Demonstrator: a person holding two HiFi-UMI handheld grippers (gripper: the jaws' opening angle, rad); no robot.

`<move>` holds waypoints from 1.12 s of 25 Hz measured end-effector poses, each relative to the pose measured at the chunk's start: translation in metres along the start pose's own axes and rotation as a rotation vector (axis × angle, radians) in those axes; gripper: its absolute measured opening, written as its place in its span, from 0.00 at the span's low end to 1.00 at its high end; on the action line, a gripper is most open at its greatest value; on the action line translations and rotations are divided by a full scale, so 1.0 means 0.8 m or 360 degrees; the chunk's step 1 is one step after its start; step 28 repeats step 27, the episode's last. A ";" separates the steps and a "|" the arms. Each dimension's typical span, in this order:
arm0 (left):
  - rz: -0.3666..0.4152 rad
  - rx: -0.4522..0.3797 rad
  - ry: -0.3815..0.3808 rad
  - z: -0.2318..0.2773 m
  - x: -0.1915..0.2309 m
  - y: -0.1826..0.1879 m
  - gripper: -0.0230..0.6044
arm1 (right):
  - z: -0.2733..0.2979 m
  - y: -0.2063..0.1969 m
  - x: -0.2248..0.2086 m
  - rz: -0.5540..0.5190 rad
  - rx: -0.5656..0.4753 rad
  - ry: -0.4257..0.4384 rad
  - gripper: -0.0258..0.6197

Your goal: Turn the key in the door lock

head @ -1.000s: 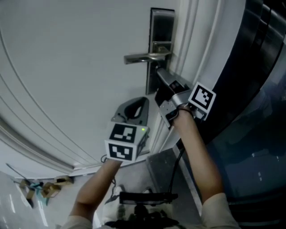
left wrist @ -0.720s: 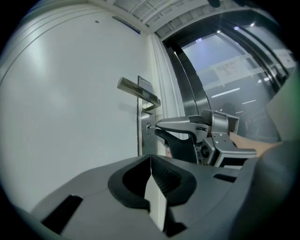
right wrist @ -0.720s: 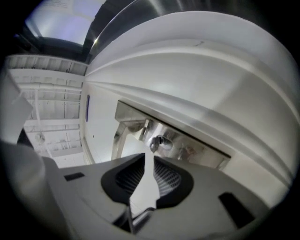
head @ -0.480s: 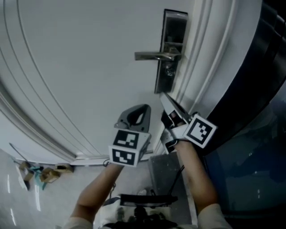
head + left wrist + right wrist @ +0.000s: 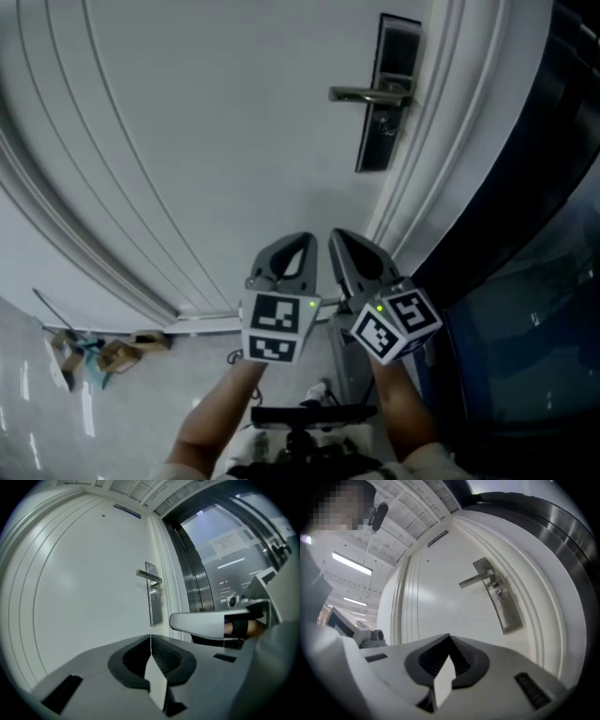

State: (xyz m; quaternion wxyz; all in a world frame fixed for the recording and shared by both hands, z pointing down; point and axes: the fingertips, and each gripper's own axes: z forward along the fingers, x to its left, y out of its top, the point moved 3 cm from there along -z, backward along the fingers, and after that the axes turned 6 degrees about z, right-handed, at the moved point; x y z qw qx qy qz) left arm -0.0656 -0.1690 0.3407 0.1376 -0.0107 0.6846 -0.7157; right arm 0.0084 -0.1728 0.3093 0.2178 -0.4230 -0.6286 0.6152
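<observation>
white door filled most of the head view, and on it the dark lock plate stood upright with a metal lever handle sticking out level from its upper half. the key showed only as a small glinting piece on the lock plate just under the handle, too small to tell more. both grippers hung well below the lock plate and apart from it, side by side and near each other. the left gripper sat below and to the left of the lock plate; in the left gripper view its jaws met in a thin line with nothing between them, clenched on air, tips aimed at the door beneath the lock plate. the right gripper sat almost straight under the lock plate; its jaws had just been closing and in the right gripper view they were pressed together, empty, with the lock plate up and to the right of them. each gripper carried its marker cube at the rear, a green light on it. right of the lock plate ran the white door frame, then a dark glass panel. far below and left of the lock plate, some scraps lay on the floor by the door's foot.
</observation>
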 end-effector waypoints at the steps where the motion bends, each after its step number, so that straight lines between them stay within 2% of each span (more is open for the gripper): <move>1: -0.0003 0.0006 0.0007 -0.013 0.002 -0.005 0.07 | -0.003 -0.007 0.013 -0.0039 0.0010 -0.0014 0.05; 5: -0.0048 0.0026 0.0026 -0.066 0.012 -0.024 0.07 | -0.014 -0.036 0.063 -0.0177 0.0063 -0.0062 0.05; 9: -0.0048 0.0037 0.0032 -0.113 0.016 -0.036 0.07 | -0.028 -0.056 0.101 -0.0255 0.0091 -0.0122 0.05; 13: -0.0047 0.0049 0.0043 -0.152 0.020 -0.047 0.07 | -0.037 -0.075 0.135 -0.0347 0.0118 -0.0127 0.05; 20: -0.0066 0.0055 0.0047 -0.199 0.026 -0.060 0.07 | -0.048 -0.095 0.176 -0.0355 0.0160 -0.0150 0.05; 28: -0.0060 0.0042 0.0042 -0.229 0.017 -0.065 0.07 | -0.069 -0.114 0.200 -0.0361 0.0195 -0.0162 0.05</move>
